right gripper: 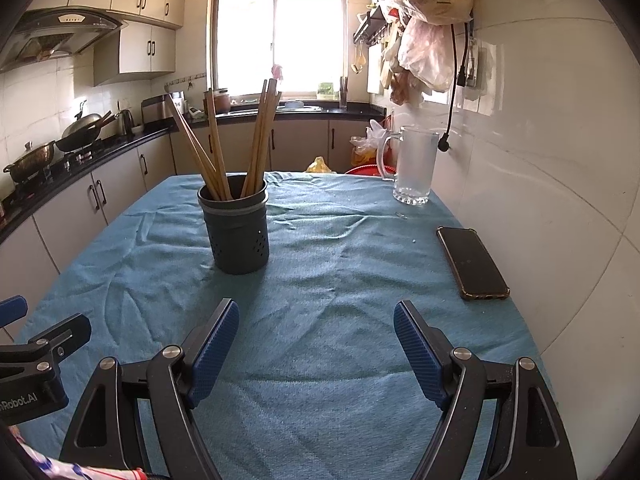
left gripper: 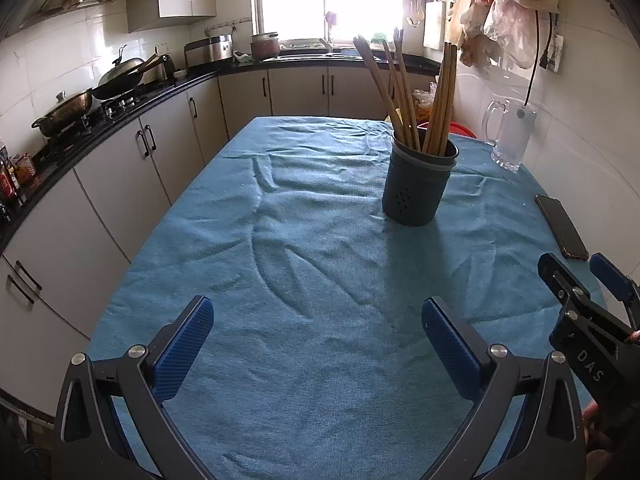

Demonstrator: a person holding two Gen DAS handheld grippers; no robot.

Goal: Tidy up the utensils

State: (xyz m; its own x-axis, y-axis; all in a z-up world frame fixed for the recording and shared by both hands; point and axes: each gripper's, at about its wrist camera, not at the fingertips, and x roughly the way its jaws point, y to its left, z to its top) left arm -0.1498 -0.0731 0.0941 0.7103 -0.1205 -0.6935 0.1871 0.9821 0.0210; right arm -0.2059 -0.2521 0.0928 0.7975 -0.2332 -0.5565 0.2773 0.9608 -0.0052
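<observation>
A dark blue-grey utensil holder stands upright on the blue cloth, with several wooden chopsticks standing in it. It also shows in the right wrist view, with the chopsticks fanned out. My left gripper is open and empty, low over the cloth, well short of the holder. My right gripper is open and empty, near the table's front, with the holder ahead to its left. The right gripper's fingers show at the right edge of the left wrist view.
A black phone lies on the cloth at the right, near the tiled wall. A frosted glass mug stands at the far right corner. The blue cloth covers the table. Kitchen cabinets and a stove with pans run along the left.
</observation>
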